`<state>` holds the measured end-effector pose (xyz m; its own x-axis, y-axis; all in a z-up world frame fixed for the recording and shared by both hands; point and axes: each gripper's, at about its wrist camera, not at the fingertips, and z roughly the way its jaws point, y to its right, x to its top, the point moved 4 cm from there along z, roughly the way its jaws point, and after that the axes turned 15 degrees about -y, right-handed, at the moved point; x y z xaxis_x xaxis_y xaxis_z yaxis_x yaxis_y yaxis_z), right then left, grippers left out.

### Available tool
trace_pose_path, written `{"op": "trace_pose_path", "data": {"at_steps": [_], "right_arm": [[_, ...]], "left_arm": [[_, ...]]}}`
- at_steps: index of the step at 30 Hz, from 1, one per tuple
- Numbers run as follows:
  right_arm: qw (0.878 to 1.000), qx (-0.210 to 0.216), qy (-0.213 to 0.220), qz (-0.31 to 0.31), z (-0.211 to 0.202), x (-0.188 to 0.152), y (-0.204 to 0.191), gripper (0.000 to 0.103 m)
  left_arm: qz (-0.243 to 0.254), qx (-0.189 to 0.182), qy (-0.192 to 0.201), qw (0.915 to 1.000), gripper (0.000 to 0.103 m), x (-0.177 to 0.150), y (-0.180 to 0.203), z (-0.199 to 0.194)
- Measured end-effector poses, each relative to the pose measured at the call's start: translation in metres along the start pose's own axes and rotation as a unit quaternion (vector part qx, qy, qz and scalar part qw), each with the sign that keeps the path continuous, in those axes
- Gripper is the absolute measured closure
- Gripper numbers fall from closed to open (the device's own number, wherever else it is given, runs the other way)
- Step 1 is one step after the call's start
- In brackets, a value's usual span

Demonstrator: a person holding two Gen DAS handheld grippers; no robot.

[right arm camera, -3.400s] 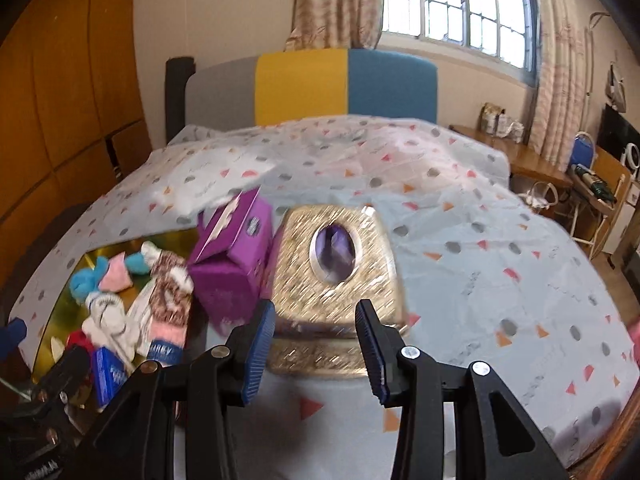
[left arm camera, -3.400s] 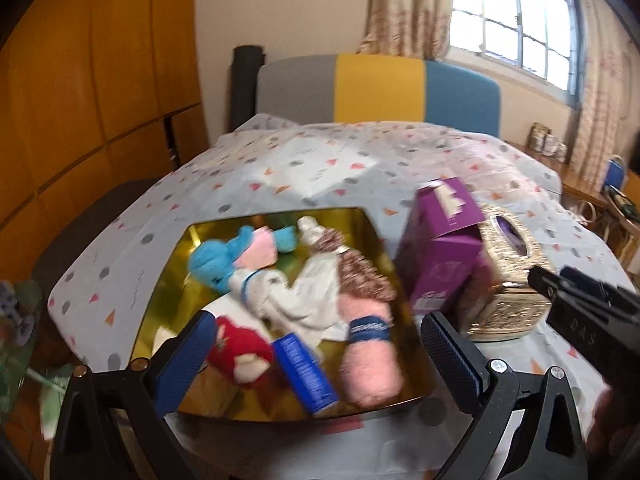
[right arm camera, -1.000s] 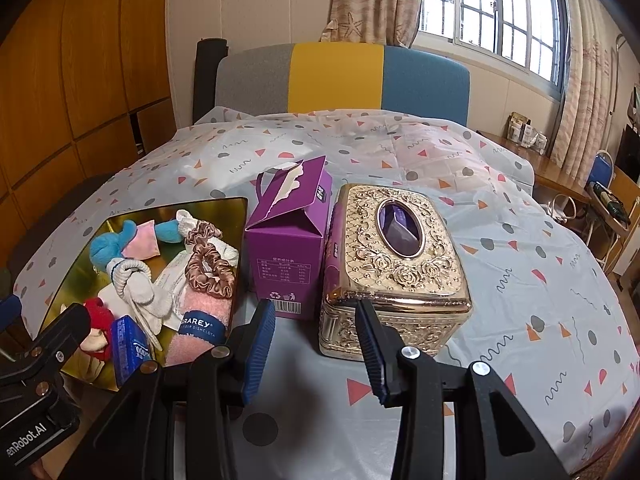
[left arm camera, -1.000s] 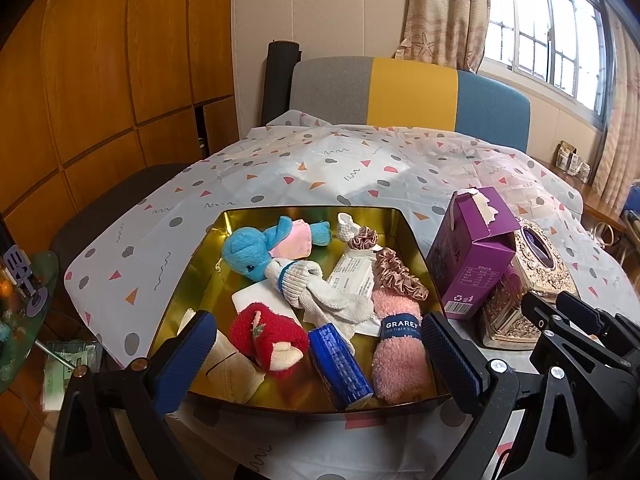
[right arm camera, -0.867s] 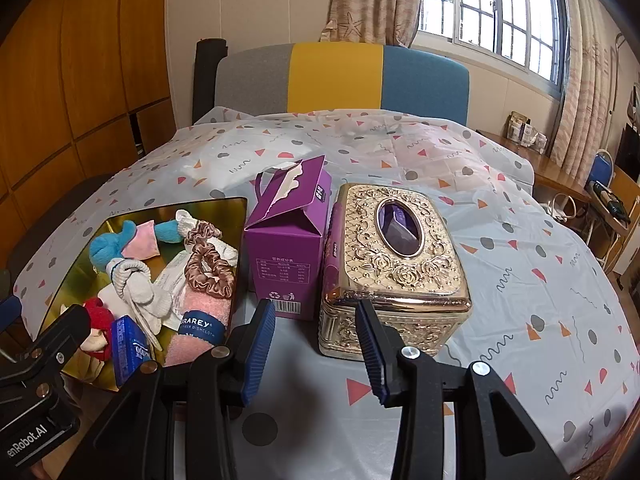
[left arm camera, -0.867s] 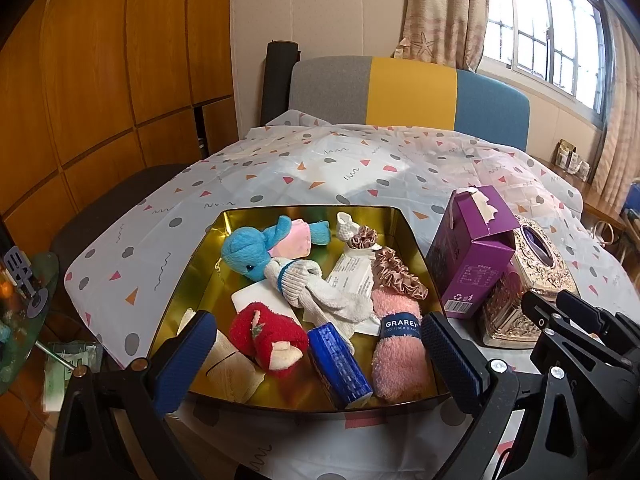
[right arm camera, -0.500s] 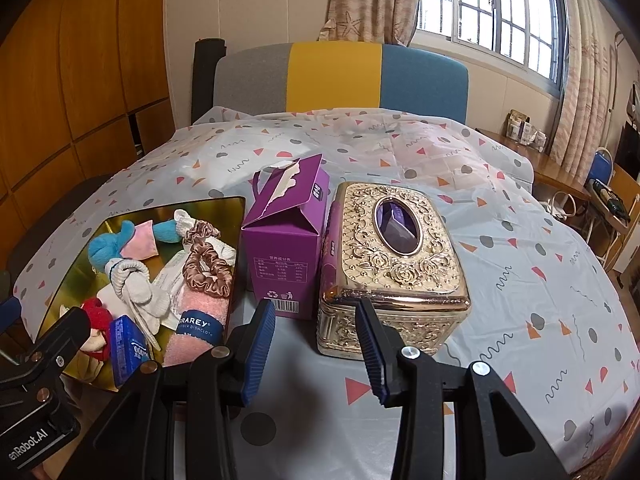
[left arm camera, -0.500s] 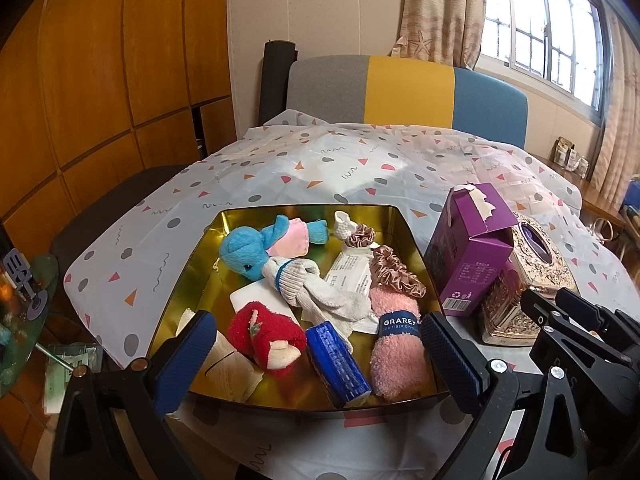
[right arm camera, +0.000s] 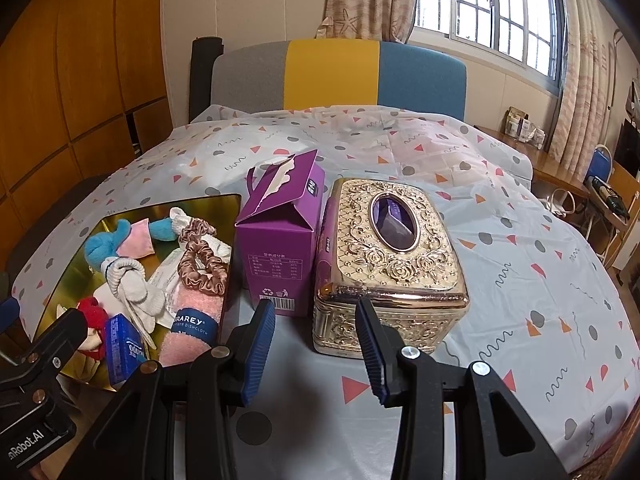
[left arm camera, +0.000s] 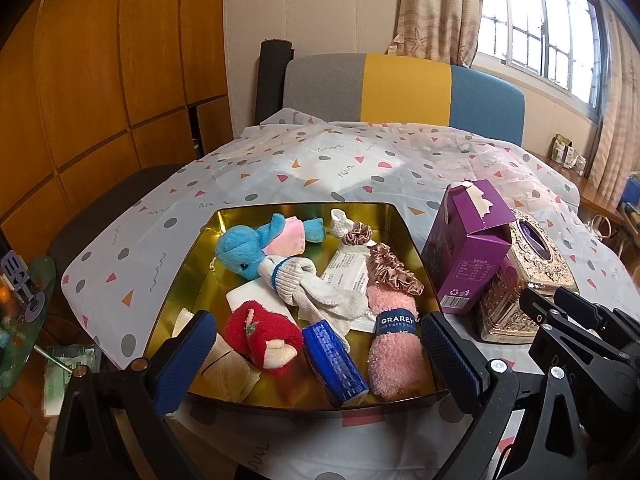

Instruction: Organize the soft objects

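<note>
A shallow gold tray [left arm camera: 188, 256] [right arm camera: 72, 264] on the table holds several soft items: a blue plush toy [left arm camera: 244, 248], a white knit glove [left arm camera: 316, 288], a red sock [left arm camera: 260, 332], a rolled pink dishcloth [left arm camera: 394, 344] [right arm camera: 192, 320], a satin scrunchie [left arm camera: 390, 270] and a blue packet [left arm camera: 334, 360]. My left gripper [left arm camera: 316, 354] hovers wide open over the tray's near edge, nothing between its fingers. My right gripper [right arm camera: 316, 344] stands partly open and empty just in front of the purple carton [right arm camera: 280, 232] and the gold tissue box [right arm camera: 390, 260].
A patterned white cloth [right arm camera: 520, 280] covers the table. Beyond it stands a grey, yellow and blue sofa back [left arm camera: 404, 88]. A small glass side table [left arm camera: 24, 312] sits low at the left, wooden cabinets behind it. A desk and a chair [right arm camera: 600, 168] are at the right.
Earlier both views were blurred and swinging; over the last second neither gripper has moved and nothing in the tray has shifted.
</note>
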<state>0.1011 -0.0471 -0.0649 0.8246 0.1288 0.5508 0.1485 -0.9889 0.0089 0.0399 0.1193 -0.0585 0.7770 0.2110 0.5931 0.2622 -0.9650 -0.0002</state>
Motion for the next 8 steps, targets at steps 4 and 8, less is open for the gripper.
{"op": "trace_pose_path", "data": {"at_steps": [4,8], "right_arm": [[1.0,0.001,-0.002,0.001,0.001,-0.0004,0.0008,0.061],[1.0,0.001,-0.001,0.004,0.0014,-0.0004,0.003,0.061]], "left_arm": [[0.01,0.001,0.012,0.9999,0.005,0.0002,0.0009,-0.0028],[0.004,-0.004,0.004,1.0,0.004,0.0018,-0.0018,-0.0004]]}}
